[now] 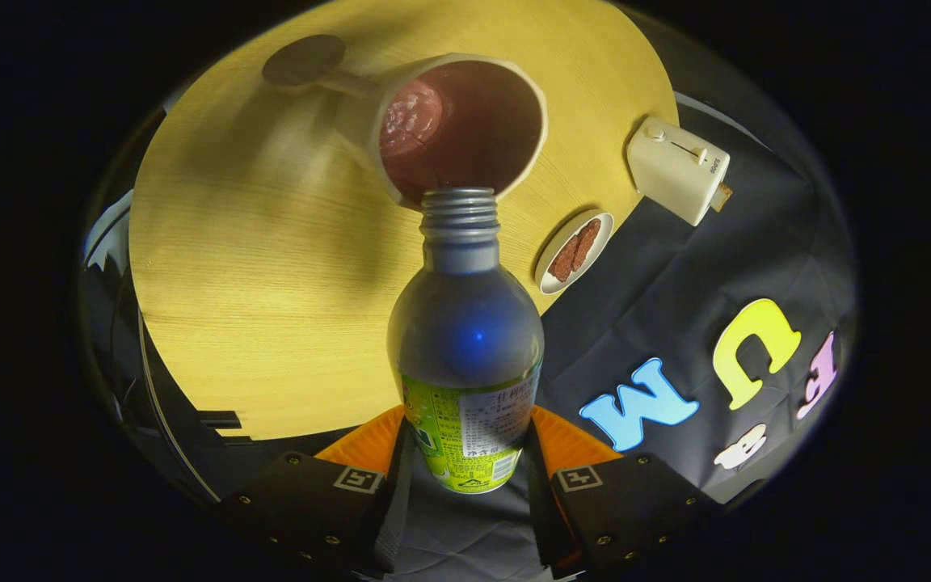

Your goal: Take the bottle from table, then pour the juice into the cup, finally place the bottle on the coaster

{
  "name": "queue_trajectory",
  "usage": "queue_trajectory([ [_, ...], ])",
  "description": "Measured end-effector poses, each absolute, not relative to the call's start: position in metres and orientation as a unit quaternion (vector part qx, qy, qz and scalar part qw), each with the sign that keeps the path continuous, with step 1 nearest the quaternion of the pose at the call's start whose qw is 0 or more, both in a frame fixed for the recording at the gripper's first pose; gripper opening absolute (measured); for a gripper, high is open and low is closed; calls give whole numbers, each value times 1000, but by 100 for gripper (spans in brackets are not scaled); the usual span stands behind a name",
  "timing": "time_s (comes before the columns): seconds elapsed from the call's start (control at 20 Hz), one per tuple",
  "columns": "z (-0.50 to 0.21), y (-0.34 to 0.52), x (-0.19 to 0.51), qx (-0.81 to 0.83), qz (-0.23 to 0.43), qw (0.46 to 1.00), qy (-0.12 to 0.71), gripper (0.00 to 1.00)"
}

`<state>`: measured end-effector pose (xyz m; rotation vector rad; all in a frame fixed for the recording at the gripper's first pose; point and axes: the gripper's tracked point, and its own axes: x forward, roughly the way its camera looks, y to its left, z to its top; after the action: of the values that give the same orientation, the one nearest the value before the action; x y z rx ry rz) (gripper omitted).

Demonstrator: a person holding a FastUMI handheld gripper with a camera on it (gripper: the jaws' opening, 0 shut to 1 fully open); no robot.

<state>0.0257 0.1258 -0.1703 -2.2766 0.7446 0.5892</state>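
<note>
Gripper fingers clamp the blue-grey, green-labelled metal bottle, its mouth at the cream cup's rim, mid-pour; next, upright onto the dark round coaster beyond the cup.

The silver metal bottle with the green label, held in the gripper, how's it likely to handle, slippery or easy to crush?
The silver metal bottle with the green label looks smooth and rounded, so it may slip or twist between the gripper fingers. Its thin-looking metal wall could dent under hard squeezing. Uncapped and tipped toward the cream cup, it probably lightens as juice leaves.
</note>
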Motion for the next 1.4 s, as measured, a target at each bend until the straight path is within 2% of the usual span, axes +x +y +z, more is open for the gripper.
queue_trajectory([
  [0.4,-173,122,28,-866,235,335,287,63],
  [0.8,-190,103,22,-822,245,412,309,64],
  [1.4,-223,89,2,-709,259,556,348,66],
])
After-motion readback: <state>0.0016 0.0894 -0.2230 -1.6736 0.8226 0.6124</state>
